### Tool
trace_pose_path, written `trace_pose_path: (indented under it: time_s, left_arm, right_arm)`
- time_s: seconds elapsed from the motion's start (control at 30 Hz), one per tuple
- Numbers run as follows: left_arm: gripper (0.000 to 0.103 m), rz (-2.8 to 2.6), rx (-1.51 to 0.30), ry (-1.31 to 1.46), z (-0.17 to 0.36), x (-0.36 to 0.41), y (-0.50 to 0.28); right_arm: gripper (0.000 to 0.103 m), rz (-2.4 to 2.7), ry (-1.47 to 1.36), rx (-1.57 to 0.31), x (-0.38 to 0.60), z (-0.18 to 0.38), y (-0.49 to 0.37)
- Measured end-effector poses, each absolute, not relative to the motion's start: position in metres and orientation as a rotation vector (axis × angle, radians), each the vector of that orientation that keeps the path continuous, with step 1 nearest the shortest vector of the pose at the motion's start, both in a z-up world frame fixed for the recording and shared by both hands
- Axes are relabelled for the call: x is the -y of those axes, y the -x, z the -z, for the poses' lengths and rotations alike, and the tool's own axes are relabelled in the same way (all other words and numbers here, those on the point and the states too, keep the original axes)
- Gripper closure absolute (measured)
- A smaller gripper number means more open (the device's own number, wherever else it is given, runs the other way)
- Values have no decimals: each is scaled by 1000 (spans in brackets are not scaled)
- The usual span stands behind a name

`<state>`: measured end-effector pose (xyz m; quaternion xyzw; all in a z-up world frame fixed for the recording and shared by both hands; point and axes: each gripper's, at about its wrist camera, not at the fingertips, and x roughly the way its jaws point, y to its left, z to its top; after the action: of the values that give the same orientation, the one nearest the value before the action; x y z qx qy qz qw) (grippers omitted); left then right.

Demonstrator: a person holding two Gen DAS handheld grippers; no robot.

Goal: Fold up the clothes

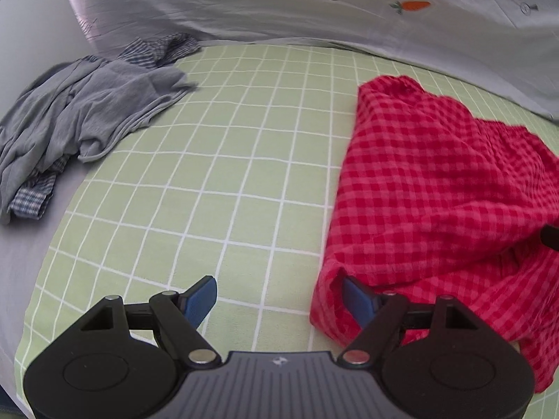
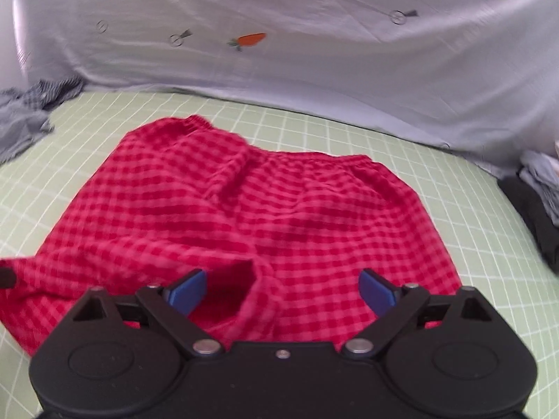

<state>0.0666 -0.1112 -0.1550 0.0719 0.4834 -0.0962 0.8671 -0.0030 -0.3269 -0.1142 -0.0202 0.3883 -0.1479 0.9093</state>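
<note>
Red checked shorts (image 1: 436,188) lie spread on the green grid sheet (image 1: 216,160), waistband away from me; they fill the middle of the right wrist view (image 2: 244,209). My left gripper (image 1: 279,300) is open at the shorts' near left corner, its right finger (image 1: 360,300) against the cloth edge, nothing held. My right gripper (image 2: 283,289) is open and low over the shorts' near hem, where a fold of cloth rises between the jaws. A dark tip of the right gripper shows at the left wrist view's right edge (image 1: 550,237).
A heap of grey and blue-checked clothes (image 1: 80,118) lies at the left of the sheet. A pale blue carrot-print quilt (image 1: 314,10) runs along the back. Dark and grey clothes (image 2: 534,209) lie at the right edge.
</note>
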Motion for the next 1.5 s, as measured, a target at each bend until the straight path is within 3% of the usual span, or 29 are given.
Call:
trace_pose_path:
  time_s: [0.07,0.37,0.47,0.5,0.6,0.7,1.0,1.37,1.47,1.5]
  left_arm:
    - [26,218,-1009,-164,155,112,-66]
    - [58,360,-1030,-175,150,116,-61]
    - [68,423,-1033,-198,149,117,-61]
    - [71,447,-1034,-207,149,118,-62]
    - [74,515,-1022,-232,148,117,-69]
    - [83,575,-1028,-248,151,116,-76]
    - [86,653,-1033,-266,156,114,-97]
    - [87,706,-1068,-274,166,121,-106]
    - [87,724,-1068,-287,165,123,-105]
    - [87,730,-1068,-289,165,123,-104]
  right_arm:
    - [11,303,59,-788,321,112,4]
    - [14,295,136,-730,295,100,10]
    - [30,298,139,-739,286,99,16]
    - [40,292,134,-747,283,100,18]
    - [60,268,118,-768,270,104,21]
    - [70,232,108,-792,256,111,20]
    - [74,439,93,-918,270,136,-22]
    - [69,422,-8,-1013,290,153,-26]
    - [76,404,-37,-1032,294,157,-27]
    - [89,398,-46,-1038,296,158,-27]
